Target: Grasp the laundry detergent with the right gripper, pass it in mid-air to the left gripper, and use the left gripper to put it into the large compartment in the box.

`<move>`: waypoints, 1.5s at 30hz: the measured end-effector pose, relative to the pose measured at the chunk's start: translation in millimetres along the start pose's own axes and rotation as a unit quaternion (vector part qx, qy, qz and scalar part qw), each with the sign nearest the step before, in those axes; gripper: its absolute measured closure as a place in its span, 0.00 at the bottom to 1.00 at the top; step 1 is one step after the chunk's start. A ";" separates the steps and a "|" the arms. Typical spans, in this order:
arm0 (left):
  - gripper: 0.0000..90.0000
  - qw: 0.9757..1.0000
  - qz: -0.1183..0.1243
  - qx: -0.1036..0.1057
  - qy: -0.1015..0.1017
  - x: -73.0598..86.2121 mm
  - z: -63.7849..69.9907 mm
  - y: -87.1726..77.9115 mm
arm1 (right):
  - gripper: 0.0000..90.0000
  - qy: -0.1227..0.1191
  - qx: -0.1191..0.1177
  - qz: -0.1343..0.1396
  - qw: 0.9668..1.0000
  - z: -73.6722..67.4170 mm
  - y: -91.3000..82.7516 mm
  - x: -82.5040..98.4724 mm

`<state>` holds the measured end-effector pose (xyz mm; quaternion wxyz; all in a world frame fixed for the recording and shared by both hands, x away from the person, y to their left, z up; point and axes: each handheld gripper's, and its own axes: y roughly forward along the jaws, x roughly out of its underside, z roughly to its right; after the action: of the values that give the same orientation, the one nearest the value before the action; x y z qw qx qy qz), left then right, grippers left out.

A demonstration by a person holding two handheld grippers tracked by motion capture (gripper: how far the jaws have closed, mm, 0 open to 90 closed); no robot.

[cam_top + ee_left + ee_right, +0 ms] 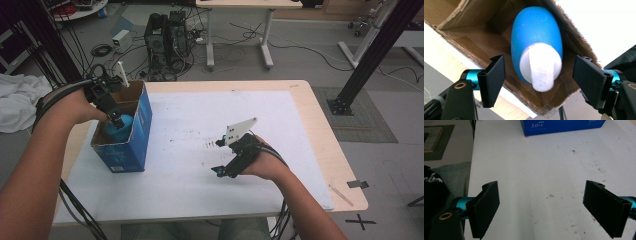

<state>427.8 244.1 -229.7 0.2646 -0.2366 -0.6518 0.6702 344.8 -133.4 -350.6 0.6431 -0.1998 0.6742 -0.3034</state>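
My left gripper [539, 77] has its jaws apart, one on each side of the blue bottle [536, 42] with clear gaps to both pads, so nothing is clamped; the bottle's white cap [541, 68] points toward the camera between them. The bottle sits inside the open cardboard box [474, 42], leaning against the inner wall. From the high view the left gripper [116, 119] hangs at the mouth of the box [135, 135], which stands near the left side of the white table [210, 145], with the bottle [120, 129] down inside it. I read this as the drop-off step: bottle placed in the box, grip let go. My right gripper [549, 206] is wide open with nothing between the jaws, held low over bare tabletop, and it sits well apart from the box [222, 169]. Next move, I'd guess: lift the left gripper straight up clear of the box rim without clipping the cap or the cardboard flap, then bring it back over the table. Risk is nudging the bottle.
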 end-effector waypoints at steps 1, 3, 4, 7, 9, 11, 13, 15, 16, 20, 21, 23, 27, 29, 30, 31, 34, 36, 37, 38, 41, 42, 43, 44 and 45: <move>0.29 1.000 0.003 0.002 -0.004 -0.2 1.5 -1.8 | 0.14 0.001 -0.001 -0.001 1.000 0.0 -1.2 -0.6; 0.28 1.000 0.004 -0.002 0.002 -0.6 3.6 -5.1 | 0.14 -0.003 0.000 -0.001 1.000 0.9 -2.8 -1.8; 0.26 1.000 0.004 -0.002 0.005 -1.0 4.5 -6.9 | 0.14 -0.001 0.001 -0.003 1.000 1.1 -4.5 -2.6; 0.26 1.000 0.008 -0.003 0.013 -2.1 8.9 -12.3 | 0.14 -0.006 0.004 -0.005 1.000 3.0 -9.3 -5.6; 0.26 1.000 0.007 -0.002 0.021 -3.0 11.4 -16.4 | 0.14 -0.007 0.009 -0.005 1.000 4.5 -12.2 -7.6; 0.25 1.000 0.011 -0.001 0.027 -4.5 15.4 -19.1 | 0.15 -0.010 0.009 -0.008 1.000 6.5 -15.1 -9.2; 0.23 0.999 0.006 -0.002 0.044 -6.7 19.3 -21.3 | 0.14 -0.005 0.005 -0.016 1.000 8.1 -17.8 -10.2; 0.22 0.998 0.009 0.005 0.056 -9.1 24.5 -22.4 | 0.14 0.003 0.003 -0.022 1.000 10.0 -19.2 -11.4; 0.22 0.998 0.011 0.004 0.065 -10.2 27.1 -23.0 | 0.14 0.002 0.002 -0.025 1.000 11.1 -19.2 -11.6; 0.20 0.996 0.006 0.009 0.091 -16.3 37.9 -24.6 | 0.14 0.004 -0.004 -0.045 0.999 14.1 -20.1 -13.2; 0.19 0.995 0.006 0.010 0.097 -17.8 40.6 -25.1 | 0.14 0.000 -0.003 -0.046 0.999 15.4 -20.5 -14.2; 0.19 0.994 0.007 0.010 0.107 -20.4 44.9 -26.4 | 0.14 0.004 -0.006 -0.053 0.999 16.0 -21.9 -15.5; 0.17 0.989 0.003 0.011 0.146 -28.2 56.2 -29.3 | 0.15 0.001 -0.005 -0.061 0.998 19.3 -25.3 -19.0; 0.12 0.986 0.001 0.018 0.163 -31.8 61.6 -29.1 | 0.14 0.006 -0.007 -0.070 0.998 20.3 -27.8 -20.8; 0.12 0.986 0.006 0.018 0.168 -33.4 65.6 -28.1 | 0.15 0.000 -0.006 -0.069 0.998 22.2 -28.6 -21.2; 0.12 0.983 0.003 0.013 0.181 -35.9 68.5 -28.1 | 0.15 0.005 -0.007 -0.072 0.997 23.1 -29.5 -21.9; 0.12 0.979 -0.009 0.009 0.205 -43.4 77.0 -24.6 | 0.14 0.011 -0.013 -0.086 0.996 27.8 -30.7 -22.4; 0.11 0.977 -0.013 0.007 0.213 -48.3 84.7 -19.3 | 0.14 0.009 -0.013 -0.097 0.995 30.4 -30.8 -22.5; 0.11 0.976 -0.013 0.007 0.216 -51.8 88.9 -16.7 | 0.14 0.009 -0.015 -0.102 0.995 32.1 -31.0 -22.9; 0.11 0.975 -0.013 0.008 0.221 -54.4 92.0 -14.8 | 0.15 0.005 -0.015 -0.106 0.994 34.5 -31.5 -23.3; 0.11 0.971 -0.014 0.006 0.237 -62.1 100.2 -8.8 | 0.15 0.009 -0.016 -0.115 0.993 38.2 -33.8 -25.4; 0.11 0.970 -0.016 0.006 0.243 -64.7 103.2 -6.5 | 0.15 0.006 -0.018 -0.116 0.993 39.4 -33.9 -25.8; 0.11 0.967 -0.015 0.000 0.256 -68.1 106.5 -3.6 | 0.15 0.007 -0.019 -0.120 0.993 40.4 -34.8 -26.8; 0.11 0.965 -0.016 -0.002 0.262 -70.0 108.7 -2.0 | 0.15 0.007 -0.019 -0.125 0.992 41.6 -35.4 -27.6; 0.11 0.962 -0.018 -0.008 0.273 -72.9 112.4 1.3 | 0.15 0.007 -0.020 -0.128 0.992 42.2 -35.7 -28.2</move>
<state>407.9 111.6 -228.7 0.4424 -0.4012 -0.5643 0.5700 384.9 -147.5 -305.3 0.5905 -0.2949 0.6531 -0.3713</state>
